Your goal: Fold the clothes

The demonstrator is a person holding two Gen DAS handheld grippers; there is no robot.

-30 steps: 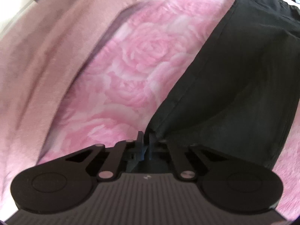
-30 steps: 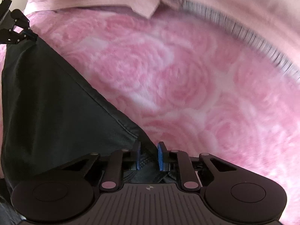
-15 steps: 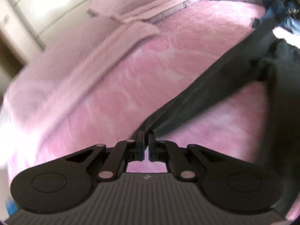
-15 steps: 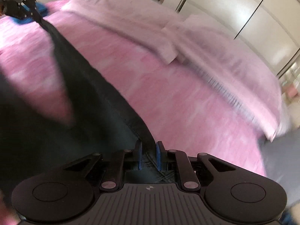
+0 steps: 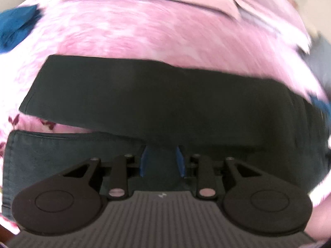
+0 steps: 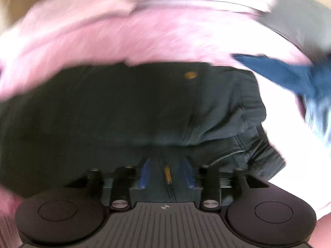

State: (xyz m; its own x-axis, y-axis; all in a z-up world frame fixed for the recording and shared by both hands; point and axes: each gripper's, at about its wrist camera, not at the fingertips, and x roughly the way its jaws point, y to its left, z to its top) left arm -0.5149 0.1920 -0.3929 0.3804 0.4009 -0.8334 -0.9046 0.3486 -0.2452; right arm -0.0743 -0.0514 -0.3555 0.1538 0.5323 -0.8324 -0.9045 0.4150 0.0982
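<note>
Dark trousers (image 5: 157, 95) on pink blanket (image 5: 144, 33), both grippers (image 5: 162, 161) (image 6: 167, 173) parted (holding nothing), blanket bare beyond hems.

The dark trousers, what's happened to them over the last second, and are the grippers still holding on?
The dark trousers went from hanging stretched between the two grippers to lying folded on the pink rose blanket, one leg over the other. The left gripper and right gripper have both opened and let go. The blanket and the blue garment stayed where they were.
</note>
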